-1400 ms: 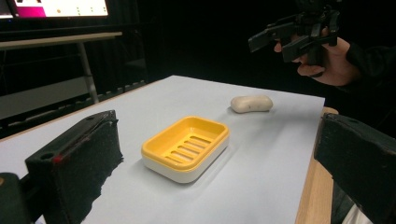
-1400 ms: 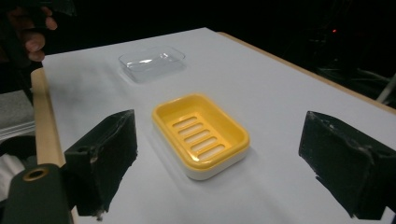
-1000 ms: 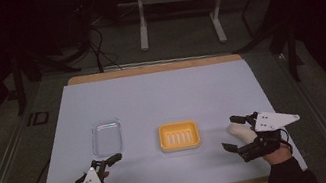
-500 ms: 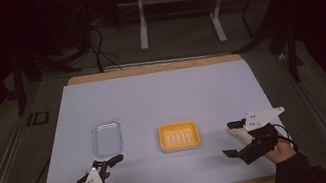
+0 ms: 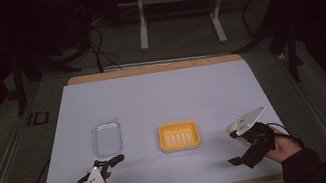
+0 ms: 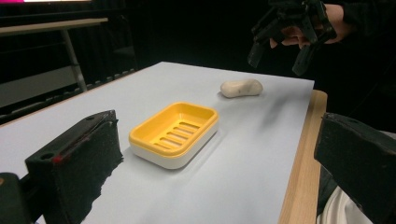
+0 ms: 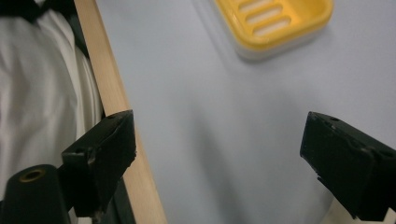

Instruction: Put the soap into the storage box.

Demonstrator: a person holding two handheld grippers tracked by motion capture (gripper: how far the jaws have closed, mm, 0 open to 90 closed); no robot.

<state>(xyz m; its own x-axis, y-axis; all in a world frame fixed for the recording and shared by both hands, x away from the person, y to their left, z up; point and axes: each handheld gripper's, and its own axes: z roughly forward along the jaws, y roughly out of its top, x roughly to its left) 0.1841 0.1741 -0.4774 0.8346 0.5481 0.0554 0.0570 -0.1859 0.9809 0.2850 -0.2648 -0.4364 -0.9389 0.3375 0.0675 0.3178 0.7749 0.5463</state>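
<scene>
The yellow soap dish (image 5: 179, 136) is taken as landmark. The soap bar (image 6: 241, 87) lies on the counter (image 5: 151, 93) beside it, under the right gripper (image 5: 234, 146). Both grippers' fingers (image 7: 100, 149) are spread, empty. The left gripper (image 5: 123, 177) rests nearby. The bar should be gripped across its narrow middle.

Soap dish (image 5: 179, 136) at table (image 5: 161, 92) centre, slightly toward 6 o'clock. Clear lid (image 5: 107, 137) just at its 9 o'clock, apart. Soap bar (image 6: 241, 87) at dish's 3 o'clock, on the table, under the right gripper (image 5: 235, 145). Left gripper (image 5: 124, 176) at 7 o'clock, near table's front edge.
</scene>
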